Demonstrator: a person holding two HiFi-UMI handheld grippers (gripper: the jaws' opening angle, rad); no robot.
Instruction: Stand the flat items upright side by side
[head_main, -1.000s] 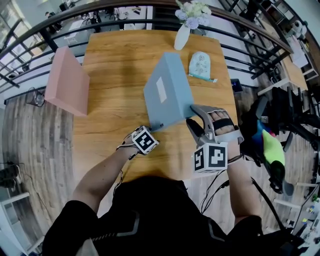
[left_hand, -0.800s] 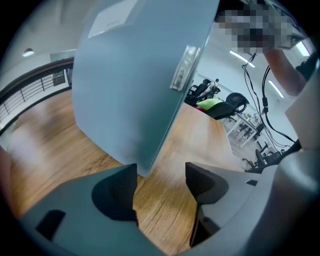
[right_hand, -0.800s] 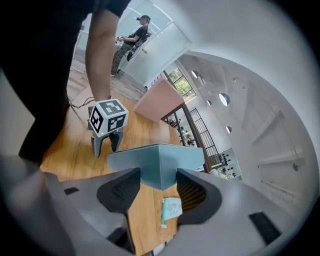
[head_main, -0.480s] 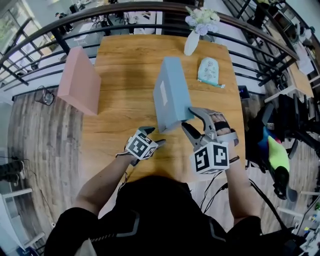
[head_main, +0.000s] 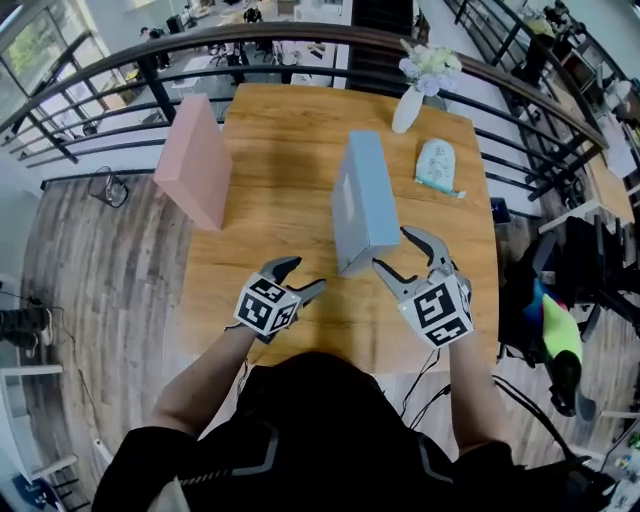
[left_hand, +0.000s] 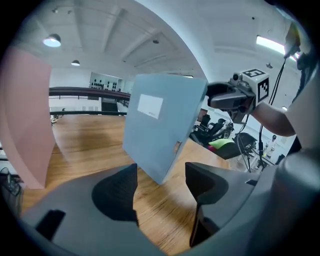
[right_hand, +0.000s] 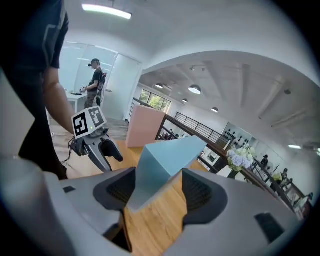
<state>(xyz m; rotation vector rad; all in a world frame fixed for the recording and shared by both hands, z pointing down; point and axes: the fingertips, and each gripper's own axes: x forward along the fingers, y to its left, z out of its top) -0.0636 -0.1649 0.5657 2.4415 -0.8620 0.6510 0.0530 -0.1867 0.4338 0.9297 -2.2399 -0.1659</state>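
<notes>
Two boxes stand upright, well apart. Your right gripper (head_main: 400, 255) is wide, its jaws just opened, with the blue box's (head_main: 365, 200) near corner between them, not squeezed. Your left gripper (head_main: 300, 275) is wide and empty, the same box just ahead. Risk: a pad snagging that corner as you back off would likely topple it. The pink box (head_main: 195, 160) sits far out to the left by the table (head_main: 280, 150) edge; the vase (head_main: 408, 105) and pouch (head_main: 437, 165) lie beyond the right gripper.
</notes>
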